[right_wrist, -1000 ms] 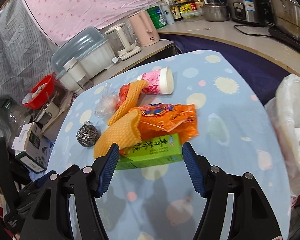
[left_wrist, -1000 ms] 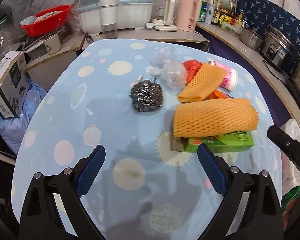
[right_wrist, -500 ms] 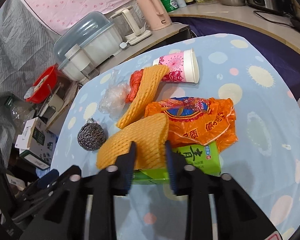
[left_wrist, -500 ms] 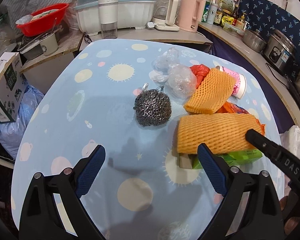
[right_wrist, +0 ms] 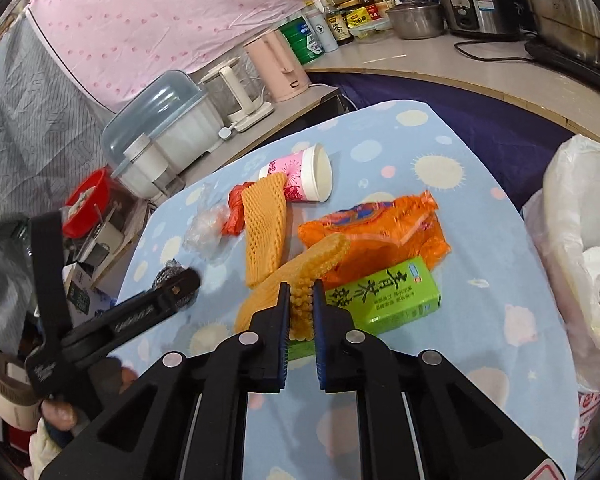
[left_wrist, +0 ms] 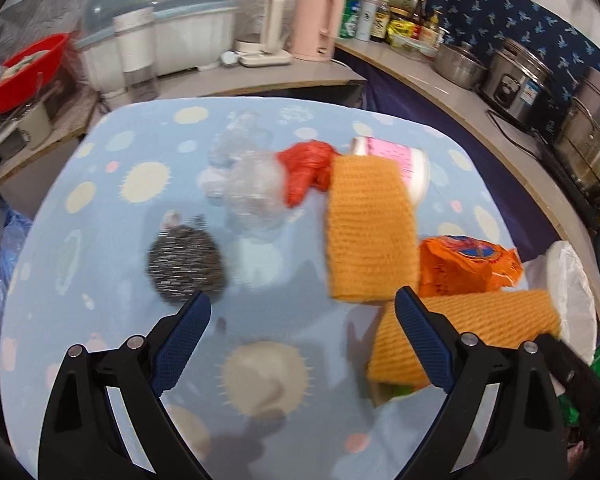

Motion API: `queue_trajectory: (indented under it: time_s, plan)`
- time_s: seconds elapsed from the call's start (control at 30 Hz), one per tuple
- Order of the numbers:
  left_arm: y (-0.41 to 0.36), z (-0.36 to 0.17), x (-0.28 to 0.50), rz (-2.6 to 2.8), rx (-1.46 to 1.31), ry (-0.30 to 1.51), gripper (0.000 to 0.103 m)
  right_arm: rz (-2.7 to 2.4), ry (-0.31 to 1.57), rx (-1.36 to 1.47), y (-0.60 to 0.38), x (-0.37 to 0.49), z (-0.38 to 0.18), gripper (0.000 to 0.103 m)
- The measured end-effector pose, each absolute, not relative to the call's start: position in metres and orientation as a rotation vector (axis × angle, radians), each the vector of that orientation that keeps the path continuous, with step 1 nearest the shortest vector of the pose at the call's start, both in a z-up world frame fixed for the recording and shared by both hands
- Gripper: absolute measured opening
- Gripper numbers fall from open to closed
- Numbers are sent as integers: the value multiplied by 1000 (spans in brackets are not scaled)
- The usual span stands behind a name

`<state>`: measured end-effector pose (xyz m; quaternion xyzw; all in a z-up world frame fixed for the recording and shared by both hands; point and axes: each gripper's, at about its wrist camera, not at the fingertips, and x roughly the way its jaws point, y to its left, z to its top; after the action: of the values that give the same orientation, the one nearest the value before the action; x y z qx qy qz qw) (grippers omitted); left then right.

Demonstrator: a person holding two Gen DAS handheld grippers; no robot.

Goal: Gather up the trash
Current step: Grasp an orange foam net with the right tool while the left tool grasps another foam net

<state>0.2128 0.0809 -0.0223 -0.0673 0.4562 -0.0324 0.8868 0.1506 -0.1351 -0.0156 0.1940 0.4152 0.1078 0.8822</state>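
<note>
My right gripper [right_wrist: 301, 292] has its jaws closing, and the pads pinch the near end of an orange foam net [right_wrist: 300, 268] that lies over a green drink carton [right_wrist: 384, 296]. Behind these lie an orange snack bag [right_wrist: 380, 228], a second foam net [right_wrist: 264, 220], a pink paper cup [right_wrist: 300, 176] on its side and a red plastic bag [left_wrist: 306, 168]. My left gripper [left_wrist: 300, 298] hangs open over the tablecloth with nothing between its fingers. A steel scourer [left_wrist: 186, 264] sits just beyond its left finger, with crumpled clear plastic [left_wrist: 252, 188] farther back.
A white bin bag [right_wrist: 580, 240] gapes at the table's right edge. Behind the table a counter holds a dish rack [left_wrist: 160, 32], kettles [left_wrist: 316, 24], bottles and steel pots [left_wrist: 516, 76]. A red basin [left_wrist: 24, 68] and boxes stand at the left.
The right jaws have closed from wide open onto the near foam net. The left gripper has moved forward over the table, nearer the scourer, still open.
</note>
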Motion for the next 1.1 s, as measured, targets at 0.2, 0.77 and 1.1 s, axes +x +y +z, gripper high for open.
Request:
queue_trajectory:
  time_s: [0.2,0.77,1.1]
  plan:
    - [34,-33,230,-145,-102,976,89,225,909,414,-138,137,-34,10]
    - [12,-73,259,-57,25,1067,22,167,944,454,-164,133,-55,10]
    - [29,-49,223,-61,-16,1063,9,201,891,449,-161,127,-34,10]
